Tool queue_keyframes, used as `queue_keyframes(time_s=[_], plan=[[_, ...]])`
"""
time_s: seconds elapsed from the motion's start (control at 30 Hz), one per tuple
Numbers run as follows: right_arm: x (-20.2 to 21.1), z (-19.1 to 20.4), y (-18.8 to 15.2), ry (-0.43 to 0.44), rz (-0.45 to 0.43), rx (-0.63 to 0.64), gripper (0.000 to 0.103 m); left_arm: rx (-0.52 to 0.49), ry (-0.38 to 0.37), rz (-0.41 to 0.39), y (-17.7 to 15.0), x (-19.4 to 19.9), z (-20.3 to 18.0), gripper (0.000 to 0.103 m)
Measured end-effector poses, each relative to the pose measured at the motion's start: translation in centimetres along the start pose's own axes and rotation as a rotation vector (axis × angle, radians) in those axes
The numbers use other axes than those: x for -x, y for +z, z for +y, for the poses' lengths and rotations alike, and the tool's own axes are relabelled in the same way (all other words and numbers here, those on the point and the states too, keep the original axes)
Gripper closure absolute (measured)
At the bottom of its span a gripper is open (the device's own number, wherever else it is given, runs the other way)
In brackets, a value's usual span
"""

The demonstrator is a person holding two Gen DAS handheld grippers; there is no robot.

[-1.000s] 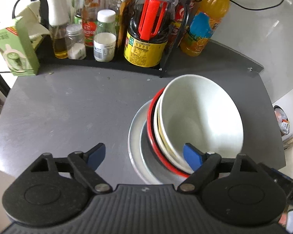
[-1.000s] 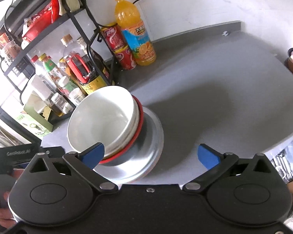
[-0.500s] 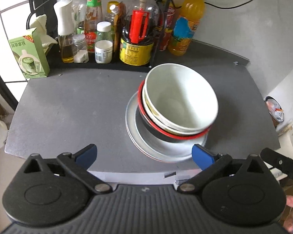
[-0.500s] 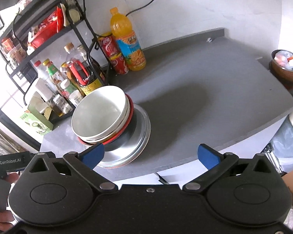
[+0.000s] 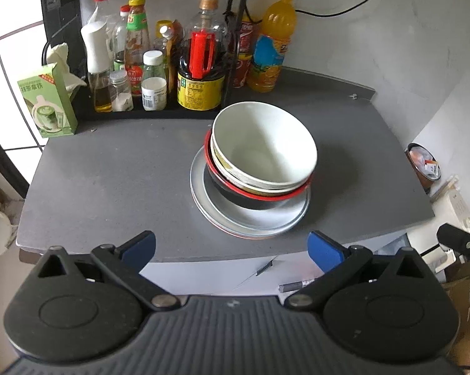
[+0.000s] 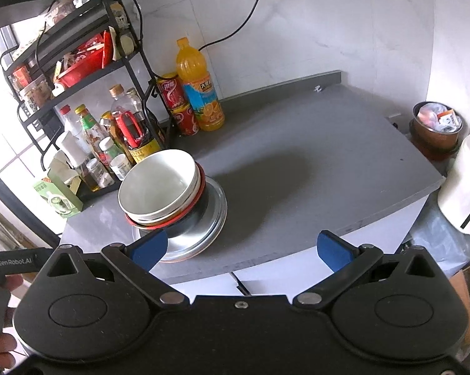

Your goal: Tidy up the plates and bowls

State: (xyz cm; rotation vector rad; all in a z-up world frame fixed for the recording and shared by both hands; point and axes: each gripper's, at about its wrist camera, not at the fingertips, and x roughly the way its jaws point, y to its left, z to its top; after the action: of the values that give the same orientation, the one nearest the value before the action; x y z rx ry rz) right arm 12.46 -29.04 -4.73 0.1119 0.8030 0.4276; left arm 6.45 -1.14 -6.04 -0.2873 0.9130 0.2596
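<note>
A white bowl (image 5: 266, 143) (image 6: 156, 186) tops a tilted stack: a cream bowl and a red-rimmed black bowl (image 5: 260, 195) under it, all on silver plates (image 5: 253, 222) (image 6: 203, 228) on the grey counter (image 5: 109, 181). My left gripper (image 5: 231, 248) hangs open and empty in front of the counter's near edge, clear of the stack. My right gripper (image 6: 241, 247) is open and empty too, back from the counter edge, its left fingertip (image 6: 150, 247) overlapping the plates in the view only.
A black rack (image 6: 78, 72) with sauce bottles and jars (image 5: 200, 75) stands at the back left, an orange drink bottle (image 5: 269, 43) and red cans beside it. A green carton (image 5: 45, 103) sits at the far left. A white appliance (image 6: 466, 184) and a full pot (image 6: 438, 128) stand right.
Both grippers have drawn back and up from the stack, which looks smaller and farther. The left gripper's fingertip has left the white bowl's rim and its jaws stand wider.
</note>
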Motion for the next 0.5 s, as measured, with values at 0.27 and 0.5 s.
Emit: queue_keyframes(time_s=[0.27, 0.5], plan=[[2.4, 1.0, -0.7, -0.044, -0.016, 0.024, 0.000, -0.030, -0.006, -0.043, -1.5, 2.3, -0.8, 0.001], [3.6, 2.5, -1.6, -0.066, -0.042, 0.085, 0.000, -0.065, -0.011, -0.073, -2.4, 4.0, -0.9, 0.001]])
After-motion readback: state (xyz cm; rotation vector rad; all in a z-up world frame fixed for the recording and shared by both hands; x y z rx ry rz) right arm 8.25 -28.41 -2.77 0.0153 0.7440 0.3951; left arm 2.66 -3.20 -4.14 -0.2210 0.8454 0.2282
